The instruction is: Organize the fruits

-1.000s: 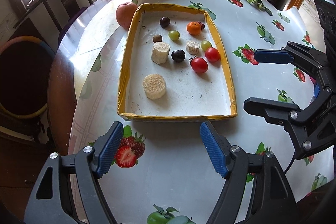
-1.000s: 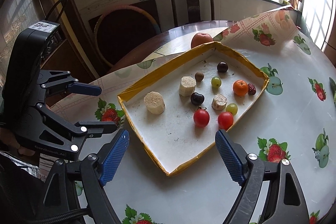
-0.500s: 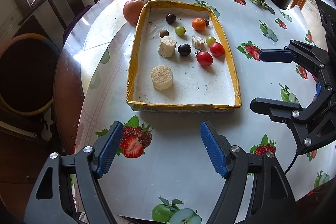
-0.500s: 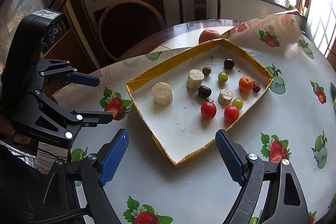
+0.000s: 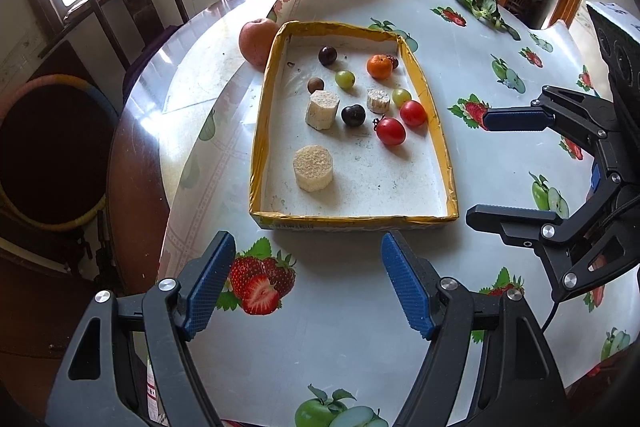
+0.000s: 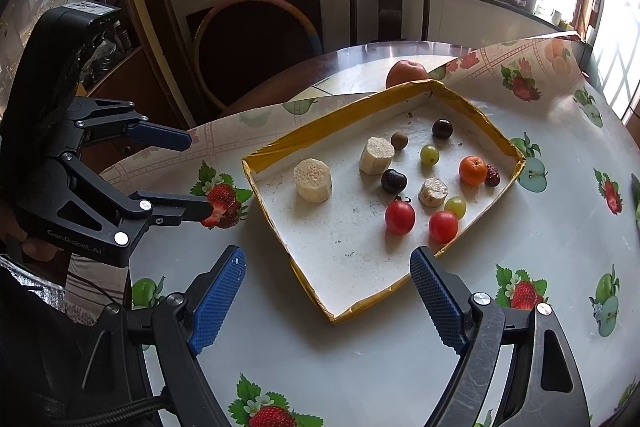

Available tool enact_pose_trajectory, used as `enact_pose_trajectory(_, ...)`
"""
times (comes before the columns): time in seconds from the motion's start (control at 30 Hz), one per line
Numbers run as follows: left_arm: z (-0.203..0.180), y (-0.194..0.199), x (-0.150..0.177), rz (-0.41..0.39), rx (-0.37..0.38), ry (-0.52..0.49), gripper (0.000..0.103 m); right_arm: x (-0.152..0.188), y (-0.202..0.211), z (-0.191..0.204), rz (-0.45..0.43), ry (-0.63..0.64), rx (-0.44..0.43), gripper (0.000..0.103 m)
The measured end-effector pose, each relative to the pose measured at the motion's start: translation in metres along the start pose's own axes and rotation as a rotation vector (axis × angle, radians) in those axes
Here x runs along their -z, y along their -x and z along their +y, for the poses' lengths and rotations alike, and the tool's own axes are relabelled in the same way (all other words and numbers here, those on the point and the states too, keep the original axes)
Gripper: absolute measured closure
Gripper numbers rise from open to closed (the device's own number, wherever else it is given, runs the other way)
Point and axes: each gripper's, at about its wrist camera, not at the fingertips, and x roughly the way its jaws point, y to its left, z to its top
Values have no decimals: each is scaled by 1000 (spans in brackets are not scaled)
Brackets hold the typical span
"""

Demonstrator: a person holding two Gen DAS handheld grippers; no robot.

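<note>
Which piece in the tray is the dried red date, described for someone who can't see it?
Find the yellow-rimmed tray on the fruit-print tablecloth. Go to its far right corner, where the small orange tangerine sits. The date touches the tangerine on the rim side: dark red, wrinkled and oblong, unlike the smooth, round cherry tomatoes and grapes.

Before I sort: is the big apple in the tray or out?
Out. The apple sits on the table against the outside of the tray's far left corner.
</note>
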Motion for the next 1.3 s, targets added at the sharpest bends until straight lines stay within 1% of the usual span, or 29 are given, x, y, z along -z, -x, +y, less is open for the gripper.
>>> enact_pose_trajectory(0.3,4,-2,-4,6,7,11,27,-2,-4,0,10,10,2,17)
enact_pose_trajectory(0.73,1,-4,-7,11,12,8,27,2,-9,-5,14,-14,-5,17)
enact_pose_trajectory(1.3,-6,-17,-11,52,18,-2,27,6,-17,-12,22,-40,-19,17)
